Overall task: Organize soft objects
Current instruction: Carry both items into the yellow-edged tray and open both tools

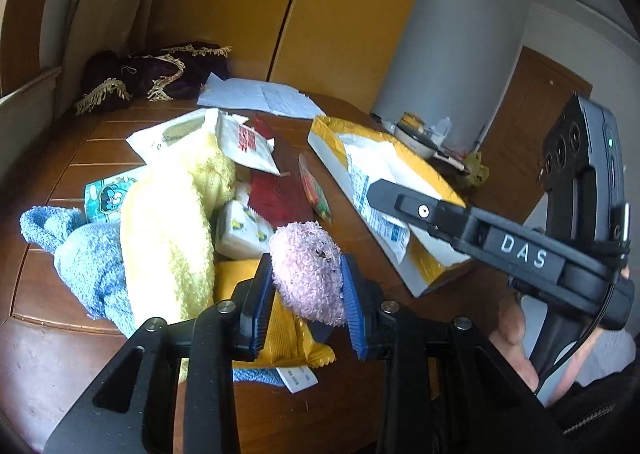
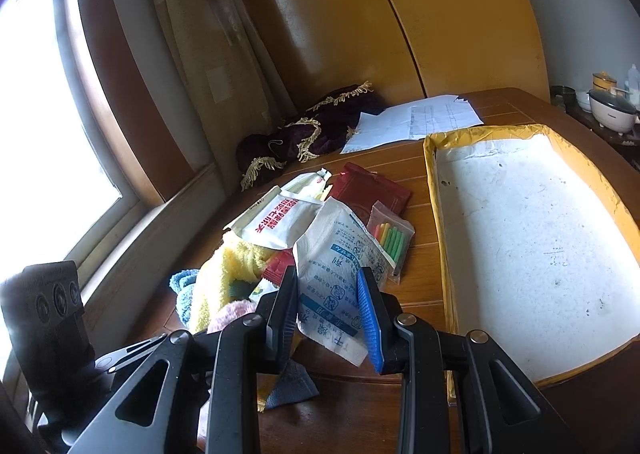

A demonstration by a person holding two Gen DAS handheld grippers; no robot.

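Observation:
My left gripper is shut on a fluffy pink cloth, held just above the pile near the table's front edge. Beside it on the left lie a yellow towel and a blue towel. My right gripper is shut on a white packet with blue print, lifted off the table to the left of the yellow-rimmed tray. In the left wrist view that packet hangs at the right gripper's finger, over the tray.
On the wooden table lie a red pouch, a bag of coloured sticks, a white packet with red print, a yellow wrapper, papers and a dark fringed cloth. A wardrobe stands behind and a window is at left.

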